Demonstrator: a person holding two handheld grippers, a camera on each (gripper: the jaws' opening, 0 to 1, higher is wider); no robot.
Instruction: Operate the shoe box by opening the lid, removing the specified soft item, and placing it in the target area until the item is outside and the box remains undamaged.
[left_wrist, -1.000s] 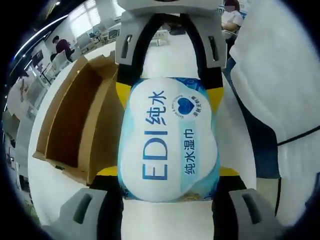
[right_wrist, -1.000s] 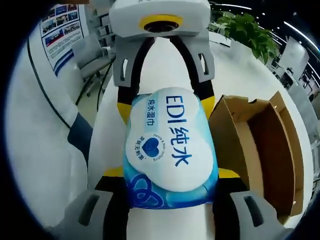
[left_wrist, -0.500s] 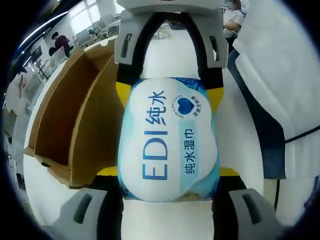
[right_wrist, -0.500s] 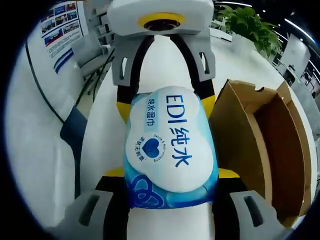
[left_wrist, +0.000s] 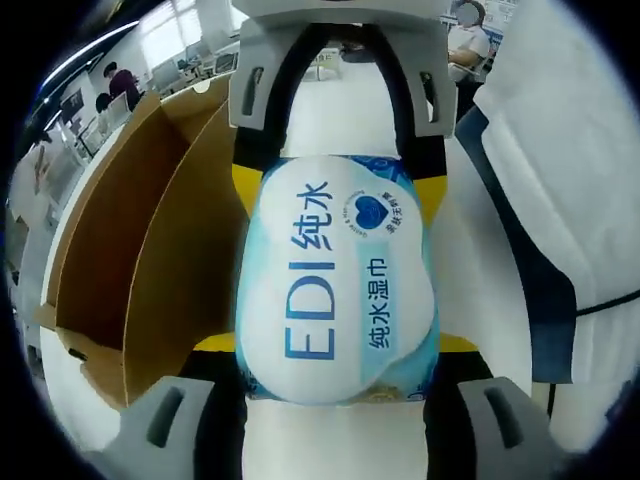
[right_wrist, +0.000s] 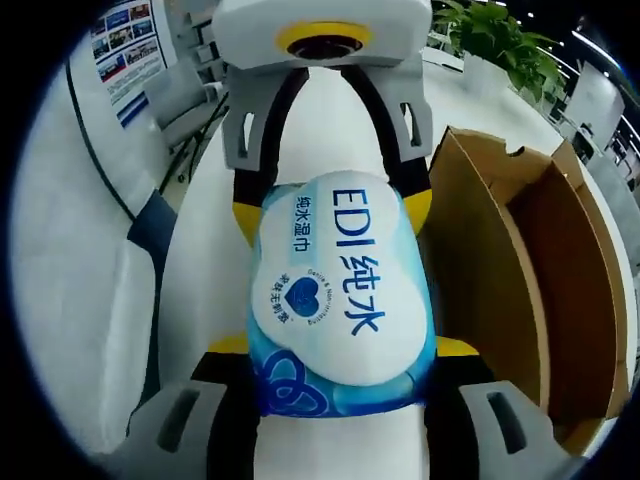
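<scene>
Both grippers clamp one soft pack of wet wipes (left_wrist: 335, 280) from opposite ends. In the left gripper view the left gripper (left_wrist: 335, 345) pinches its near end and the right gripper (left_wrist: 338, 180) comes in from the top, yellow pads pressed into the puffy, glossy blue-and-white plastic. The open shoe box (left_wrist: 130, 250), plain brown cardboard, lid off, sits left of centre, beside the pack. White table (left_wrist: 470, 250) beneath.

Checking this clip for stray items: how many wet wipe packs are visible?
1. The wet wipe pack is clamped at opposite ends by both grippers, beside the open cardboard box. The box's interior is partly hidden.
</scene>
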